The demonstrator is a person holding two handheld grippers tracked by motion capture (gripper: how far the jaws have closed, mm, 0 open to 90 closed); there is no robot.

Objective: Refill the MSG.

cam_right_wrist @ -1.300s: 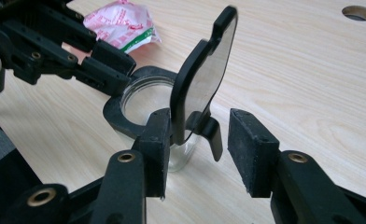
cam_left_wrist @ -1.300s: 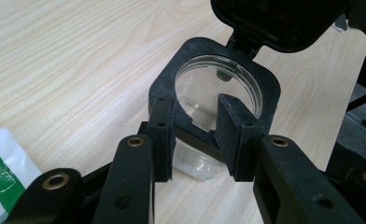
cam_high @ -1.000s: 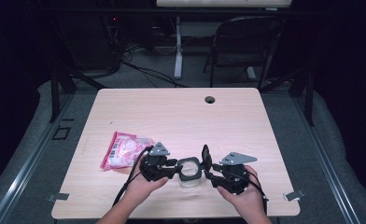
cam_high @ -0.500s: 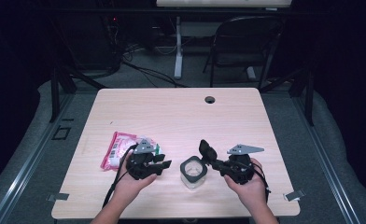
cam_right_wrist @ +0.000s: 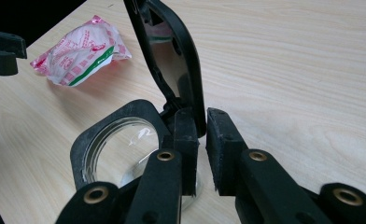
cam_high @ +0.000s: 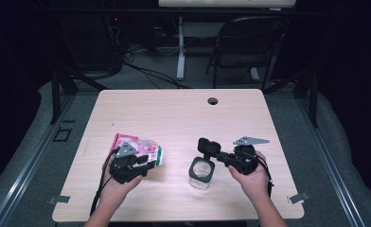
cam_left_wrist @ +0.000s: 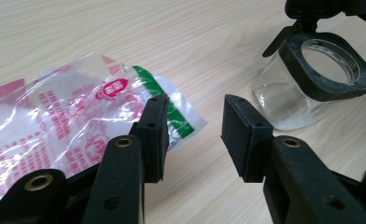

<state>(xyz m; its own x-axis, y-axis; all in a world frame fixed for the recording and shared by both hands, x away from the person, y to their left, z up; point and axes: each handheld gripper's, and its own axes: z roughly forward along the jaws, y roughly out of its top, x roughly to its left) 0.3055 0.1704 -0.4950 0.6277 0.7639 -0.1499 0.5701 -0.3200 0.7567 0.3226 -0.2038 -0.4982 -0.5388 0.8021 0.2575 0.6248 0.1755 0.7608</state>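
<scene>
Left claw withdrawn from jar to packet; right claw retains the lid.

The clear glass jar with black square collar (cam_high: 201,174) stands on the table just ahead of the right claw (cam_right_wrist: 200,140), whose jaws are nearly together, clamped on the hinge edge of the jar's raised black flip lid (cam_right_wrist: 169,56). A second ago both claws flanked the jar; now the left claw (cam_left_wrist: 193,135) has moved off to its side, jaws apart and empty, beside the crinkled pink-and-green plastic packet (cam_left_wrist: 73,116). Judgement: with the jar open, the packet is likely next. Surface: pale wood-grain table (cam_high: 174,113), with a cable hole at its far edge. Room: dark, a folding chair (cam_high: 247,42) and floor cables beyond.
</scene>
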